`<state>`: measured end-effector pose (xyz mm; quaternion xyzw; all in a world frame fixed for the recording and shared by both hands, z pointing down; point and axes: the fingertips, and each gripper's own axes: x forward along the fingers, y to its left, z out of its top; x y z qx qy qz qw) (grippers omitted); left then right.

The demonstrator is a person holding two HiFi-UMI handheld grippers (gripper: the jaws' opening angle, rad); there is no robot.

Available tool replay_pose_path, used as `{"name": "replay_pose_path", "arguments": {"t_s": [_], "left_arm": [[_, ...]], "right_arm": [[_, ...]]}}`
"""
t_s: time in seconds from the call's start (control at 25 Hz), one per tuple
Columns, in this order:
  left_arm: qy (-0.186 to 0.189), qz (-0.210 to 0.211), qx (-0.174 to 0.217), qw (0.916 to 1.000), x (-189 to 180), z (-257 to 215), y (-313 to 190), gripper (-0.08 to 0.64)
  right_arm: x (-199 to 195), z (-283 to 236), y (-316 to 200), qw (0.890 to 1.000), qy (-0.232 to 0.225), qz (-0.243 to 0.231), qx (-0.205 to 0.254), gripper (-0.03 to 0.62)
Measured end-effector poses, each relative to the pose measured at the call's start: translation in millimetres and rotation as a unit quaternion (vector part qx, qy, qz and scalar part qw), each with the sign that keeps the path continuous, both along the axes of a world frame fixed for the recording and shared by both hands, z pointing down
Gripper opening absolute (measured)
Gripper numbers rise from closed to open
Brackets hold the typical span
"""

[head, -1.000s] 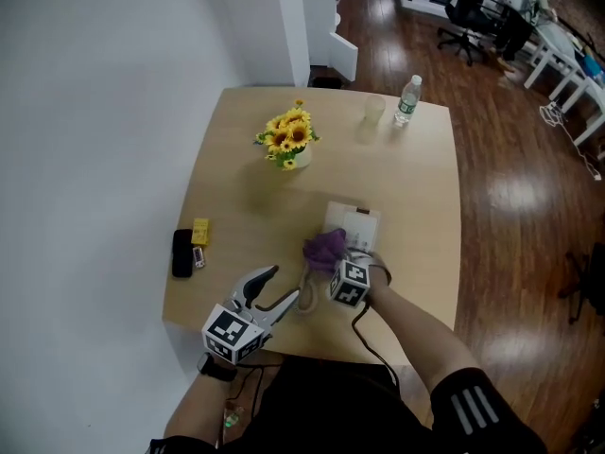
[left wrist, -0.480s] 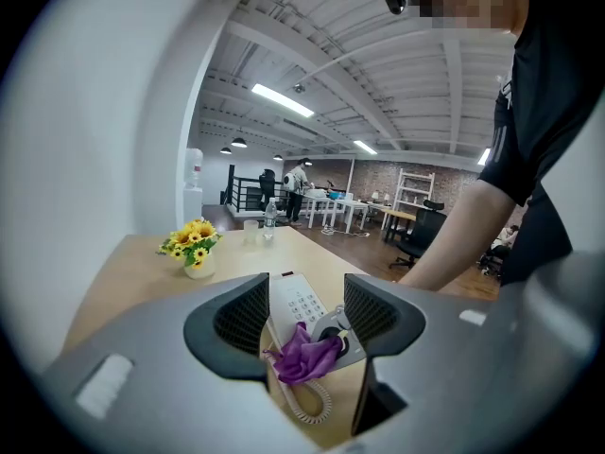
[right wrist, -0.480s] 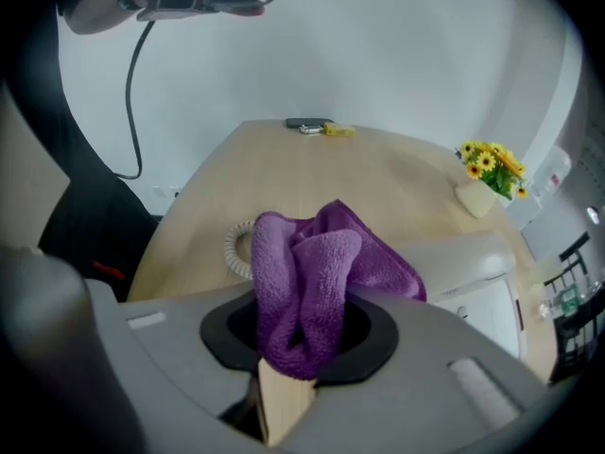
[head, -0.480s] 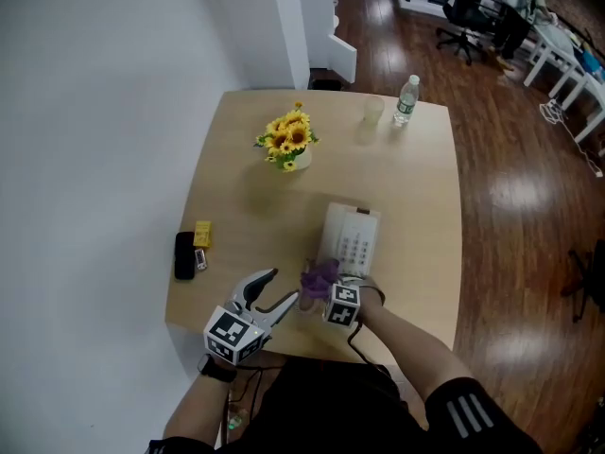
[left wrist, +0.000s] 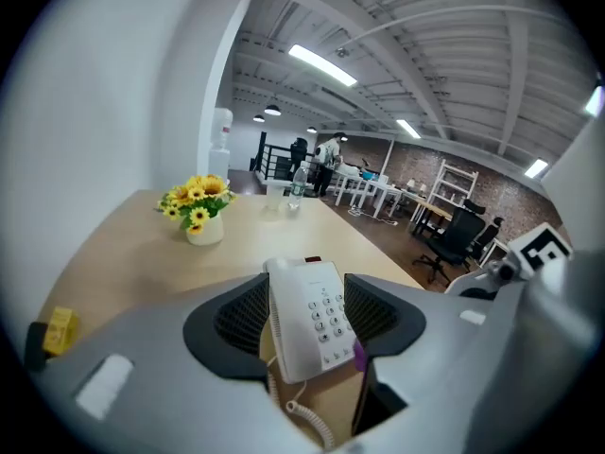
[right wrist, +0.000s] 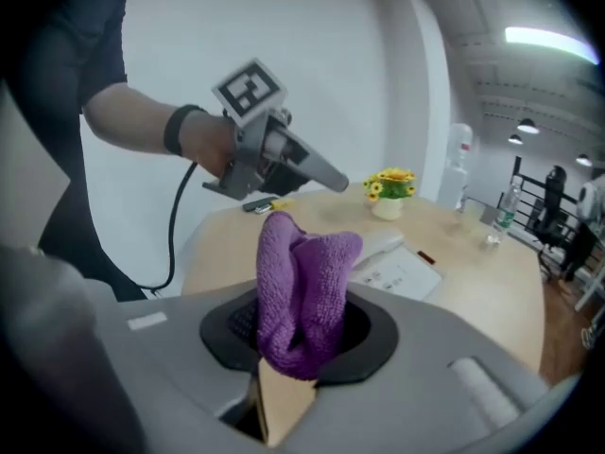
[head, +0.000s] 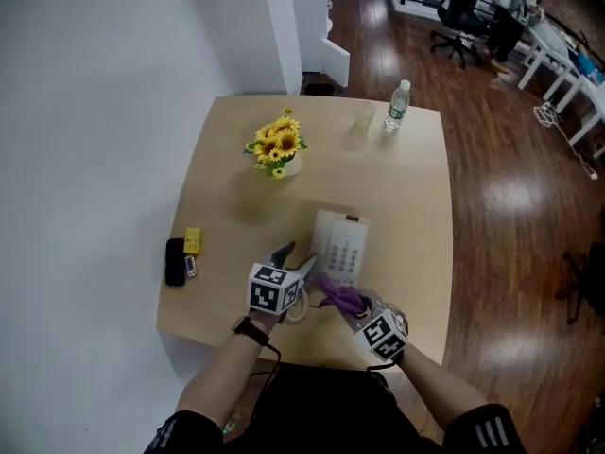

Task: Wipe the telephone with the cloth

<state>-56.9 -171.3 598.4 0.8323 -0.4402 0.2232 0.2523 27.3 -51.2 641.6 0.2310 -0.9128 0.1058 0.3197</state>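
Right gripper (right wrist: 302,327): clenched on the cloth, which stands up from between its dark ribbed pads; in the head view it sits just off the telephone's near right corner.
Cloth (right wrist: 304,277): purple, with a nubby terry pile, bunched into a thick upright fold. In the head view it lies at the telephone's near edge (head: 338,296).
Left gripper (left wrist: 305,299): released, with its grey jaws spread wide. The black grooved pads flank the telephone's near end, and I cannot tell whether they touch it.
Telephone (left wrist: 314,322): white smooth plastic, a flat rectangular body with a grid of small keys, the handset along its left side and a small red mark at the far end. A white coiled cord (left wrist: 308,420) trails from its near end.
Table (head: 416,187): pale wood, squarish with rounded corners; the telephone lies on its near half.
Sunflowers (head: 274,148): yellow blooms in a small white pot, beyond the telephone to the left.
Bottle (head: 398,105): clear plastic, upright, far beyond the telephone.
Cup (head: 364,114): clear, just left of the bottle.
Black oblong (head: 175,261): well to the telephone's left.
Yellow block (head: 193,241): just beside the black oblong.
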Motion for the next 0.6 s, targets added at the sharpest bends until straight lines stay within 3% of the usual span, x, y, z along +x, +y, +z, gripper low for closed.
{"name": "replay_pose_path", "arguments": {"t_s": [0.2,0.44,0.6], "left_arm": [[-0.052,-0.013,-0.042,0.9977,33,49,-34,0.244],[-0.120,-0.054,-0.083,0.9878,29,102,-57,0.244],[-0.107,-0.067,-0.113,0.9856,35,126,-59,0.244]], "right_arm": [[64,-21,-11,0.995,-0.033,0.088,0.015,0.100],[108,-46,-23,0.984,-0.072,0.163,0.026,0.100],[122,-45,-27,0.983,-0.071,0.170,0.026,0.100]]}}
